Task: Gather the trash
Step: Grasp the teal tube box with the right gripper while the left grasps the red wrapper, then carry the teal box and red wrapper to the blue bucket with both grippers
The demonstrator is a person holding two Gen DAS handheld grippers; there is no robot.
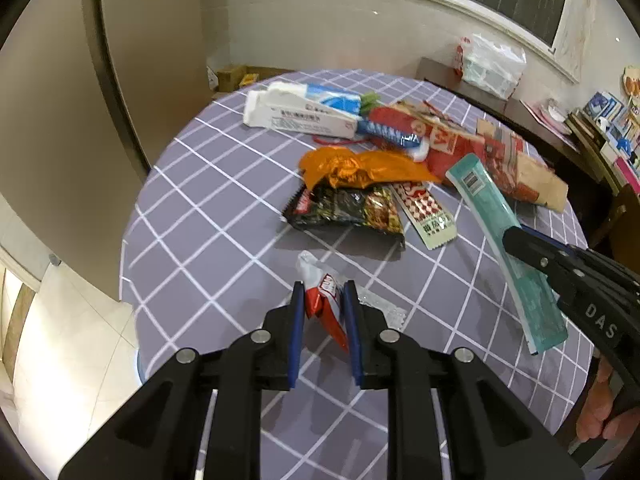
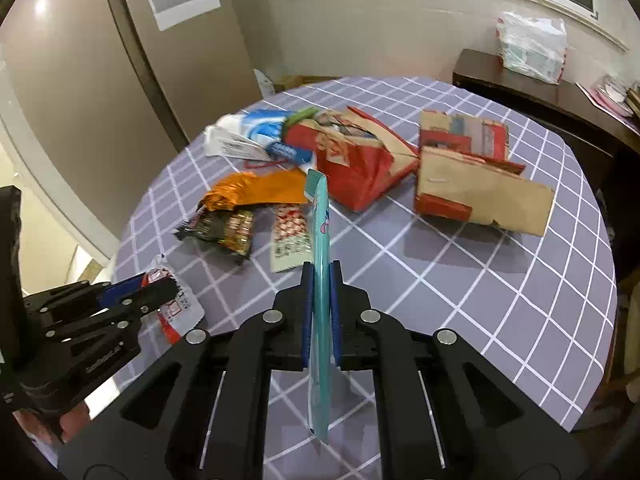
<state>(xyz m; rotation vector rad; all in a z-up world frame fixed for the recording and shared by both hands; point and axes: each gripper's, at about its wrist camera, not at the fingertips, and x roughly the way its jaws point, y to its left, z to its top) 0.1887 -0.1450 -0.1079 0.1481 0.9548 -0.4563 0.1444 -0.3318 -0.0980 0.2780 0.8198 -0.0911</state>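
My left gripper (image 1: 322, 286) is shut on a crumpled red-and-white wrapper (image 1: 325, 298), held just above the checked tablecloth (image 1: 200, 248). From the right wrist view the same wrapper (image 2: 178, 308) shows under the left gripper (image 2: 158, 282). My right gripper (image 2: 321, 266) is shut on a long teal flat package (image 2: 321, 240), pinched edge-on; in the left wrist view that teal package (image 1: 492, 220) slants across the table into the right gripper (image 1: 514, 240). More trash lies beyond: an orange foil wrapper (image 1: 352, 168), a dark snack bag (image 1: 348, 210) and a red-checked sachet (image 1: 426, 214).
At the table's far side lie a white-and-blue toothpaste box (image 1: 300, 114), a torn red paper bag (image 2: 356, 156) and a flattened cardboard packet (image 2: 476, 184). A dark sideboard (image 2: 520, 88) with a plastic bag (image 2: 532, 46) stands behind. A person's hands (image 1: 604, 412) grip the handles.
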